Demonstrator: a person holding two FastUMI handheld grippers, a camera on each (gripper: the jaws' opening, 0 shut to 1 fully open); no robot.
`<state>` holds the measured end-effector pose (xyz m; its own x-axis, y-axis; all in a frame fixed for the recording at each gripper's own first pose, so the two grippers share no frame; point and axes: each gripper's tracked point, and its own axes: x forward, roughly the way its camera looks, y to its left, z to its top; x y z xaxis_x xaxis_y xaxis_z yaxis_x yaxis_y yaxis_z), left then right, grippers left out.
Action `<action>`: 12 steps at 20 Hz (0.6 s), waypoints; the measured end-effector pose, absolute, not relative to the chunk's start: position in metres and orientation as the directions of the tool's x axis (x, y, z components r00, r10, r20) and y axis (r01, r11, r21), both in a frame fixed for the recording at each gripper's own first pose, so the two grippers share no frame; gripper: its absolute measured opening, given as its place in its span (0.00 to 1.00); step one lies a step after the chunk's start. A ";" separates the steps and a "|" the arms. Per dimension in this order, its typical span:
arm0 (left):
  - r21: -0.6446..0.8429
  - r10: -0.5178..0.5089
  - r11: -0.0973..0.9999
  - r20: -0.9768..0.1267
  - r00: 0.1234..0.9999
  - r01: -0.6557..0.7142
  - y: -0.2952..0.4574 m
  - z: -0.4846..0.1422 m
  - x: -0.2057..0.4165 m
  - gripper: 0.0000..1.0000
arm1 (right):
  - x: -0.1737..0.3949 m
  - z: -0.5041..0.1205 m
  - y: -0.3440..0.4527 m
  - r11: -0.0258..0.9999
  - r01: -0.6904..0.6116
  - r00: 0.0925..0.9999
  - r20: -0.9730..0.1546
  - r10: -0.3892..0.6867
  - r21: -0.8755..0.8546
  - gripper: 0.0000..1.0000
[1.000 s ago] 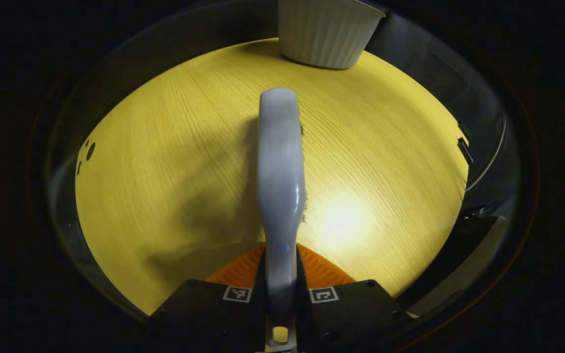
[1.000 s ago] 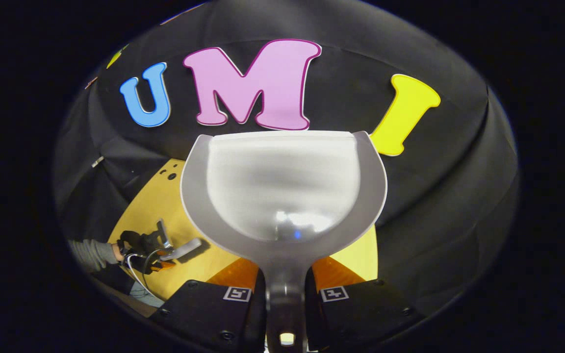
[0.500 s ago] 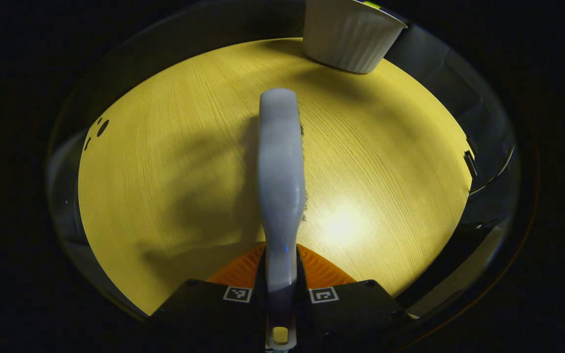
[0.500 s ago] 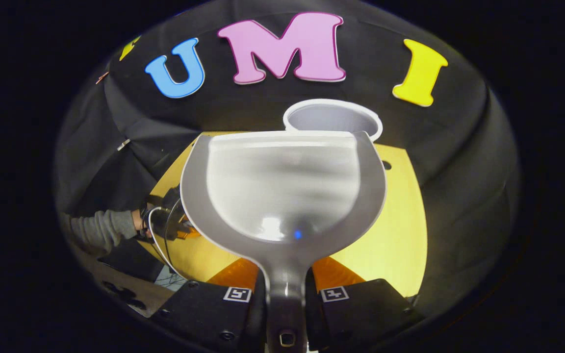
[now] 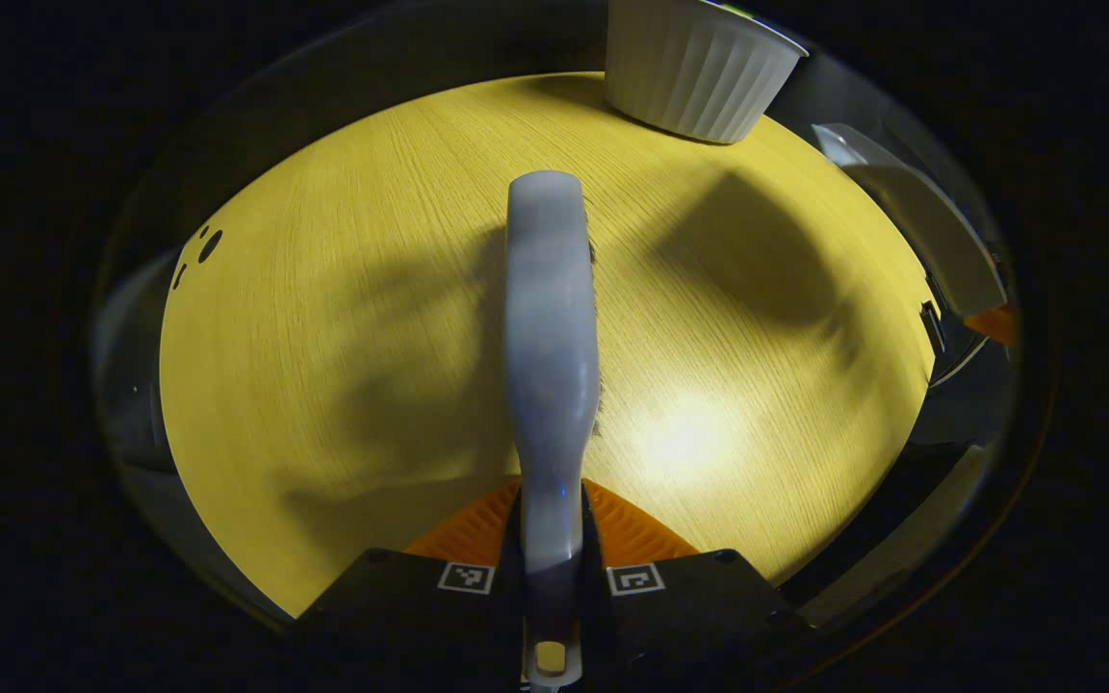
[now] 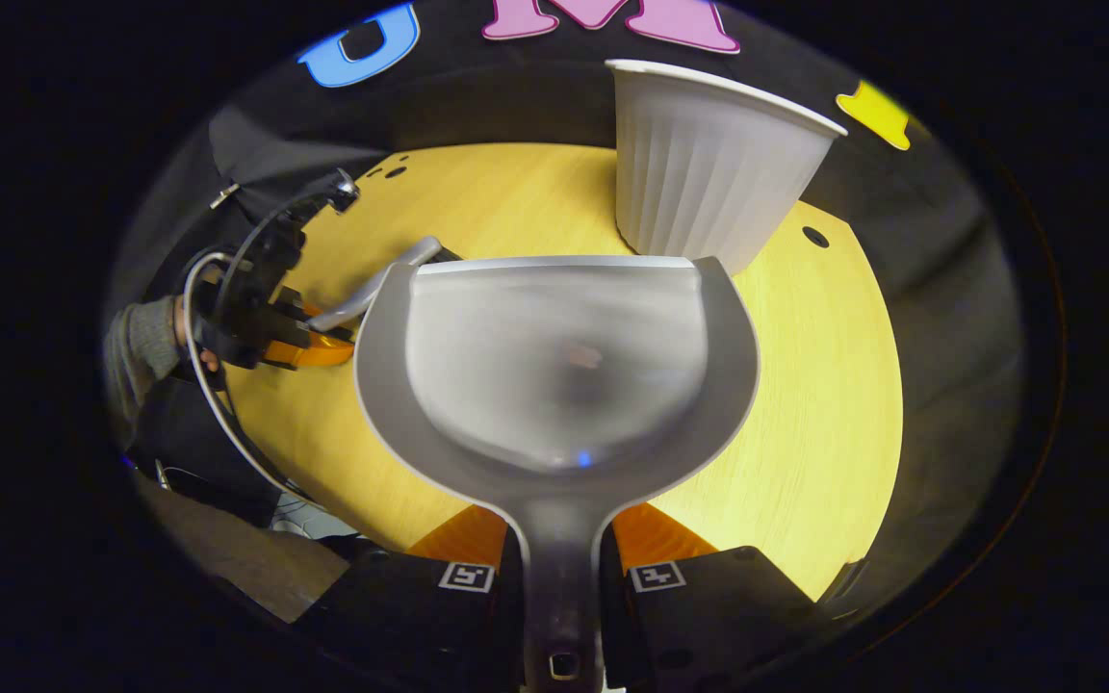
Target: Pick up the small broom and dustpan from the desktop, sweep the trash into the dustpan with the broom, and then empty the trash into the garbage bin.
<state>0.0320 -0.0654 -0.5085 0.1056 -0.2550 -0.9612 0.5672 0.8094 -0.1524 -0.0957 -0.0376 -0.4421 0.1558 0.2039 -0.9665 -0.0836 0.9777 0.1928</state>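
Note:
My left gripper [image 5: 551, 525] is shut on the pale small broom [image 5: 551, 327], which juts forward low over the yellow tabletop [image 5: 343, 318], dark bristles showing along its right edge. My right gripper [image 6: 559, 544] is shut on the handle of the grey dustpan [image 6: 554, 366], held above the table. The dustpan's front lip sits just before the white ribbed garbage bin [image 6: 709, 164]. A faint blurred speck lies in the pan. The right gripper view shows the left gripper [image 6: 270, 322] with the broom [image 6: 372, 289] at the left. In the left gripper view the bin [image 5: 699, 67] stands far ahead and the dustpan [image 5: 911, 226] is at the right edge.
A person's grey sleeve [image 6: 141, 346] and a cable [image 6: 218, 404] trail behind the left gripper. Small holes [image 5: 208, 245] mark the table's far left corner, another hole [image 6: 814, 236] lies beside the bin. Dark cloth walls surround the table.
The right gripper has tipped down and come closer to the table, bringing the bin up close behind the pan. The dustpan has entered the left gripper view at the right.

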 end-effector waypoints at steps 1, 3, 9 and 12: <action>-0.150 -0.252 0.811 -0.962 0.107 0.565 -0.066 -0.509 0.032 0.28 | -0.096 -0.452 -0.036 0.978 -0.079 0.146 -0.968 0.204 0.195 0.36; -0.145 -0.246 0.816 -0.963 0.110 0.560 -0.066 -0.508 0.032 0.28 | -0.094 -0.472 -0.035 0.979 -0.082 0.121 -0.973 0.194 0.185 0.36; -0.131 -0.232 0.826 -0.966 0.118 0.549 -0.067 -0.508 0.031 0.28 | -0.096 -0.501 -0.030 0.982 -0.084 0.069 -0.983 0.173 0.167 0.36; -0.124 -0.225 0.829 -0.967 0.122 0.545 -0.067 -0.508 0.032 0.29 | -0.101 -0.509 -0.026 0.980 -0.095 0.027 -0.984 0.176 0.173 0.36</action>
<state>0.0316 -0.0675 -0.5082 0.1220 -0.2247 -0.9668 0.5447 0.8294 -0.1240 -0.1014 -0.0262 -0.5095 0.0271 0.1765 -0.9839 -0.0946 0.9803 0.1732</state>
